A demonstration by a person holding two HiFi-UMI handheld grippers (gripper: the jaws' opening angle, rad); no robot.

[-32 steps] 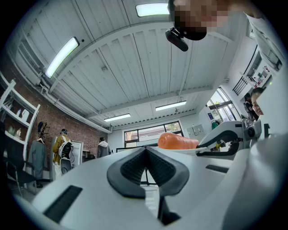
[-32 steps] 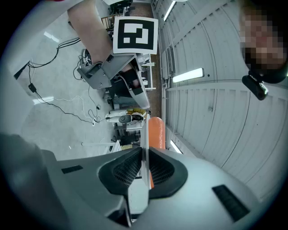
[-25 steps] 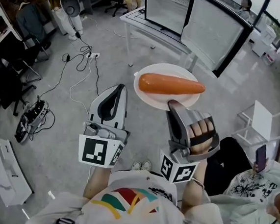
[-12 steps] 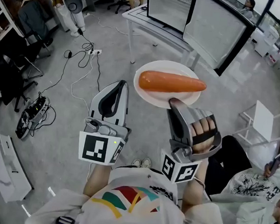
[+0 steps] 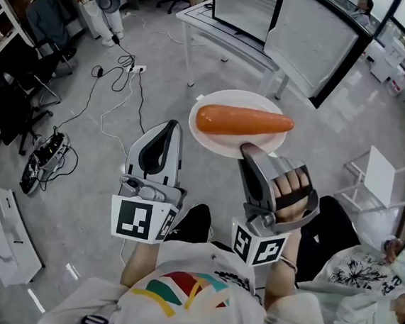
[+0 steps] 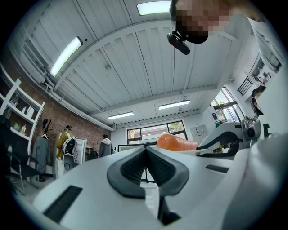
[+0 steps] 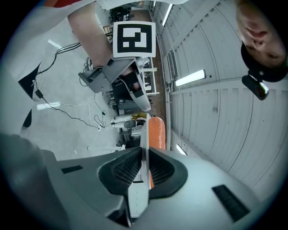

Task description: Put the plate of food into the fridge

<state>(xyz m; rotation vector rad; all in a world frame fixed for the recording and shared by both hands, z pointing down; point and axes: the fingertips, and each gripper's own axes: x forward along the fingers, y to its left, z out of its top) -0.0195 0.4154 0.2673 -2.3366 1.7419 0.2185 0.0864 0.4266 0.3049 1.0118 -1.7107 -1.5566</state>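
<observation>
While clamped at its near rim by right gripper point(image 5: 249, 150), white plate point(image 5: 203, 138) with carrot point(image 5: 243, 122) above open floor point(image 5: 79, 181), left gripper point(image 5: 169, 126) alongside, jaws together.

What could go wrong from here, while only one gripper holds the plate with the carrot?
1. The right gripper pinches the plate only at its near rim, so the plate may tilt or slip out.
2. The carrot lies loose on it and could roll off if it tips.
3. The left gripper is shut and empty, so nothing supports the far side.
</observation>
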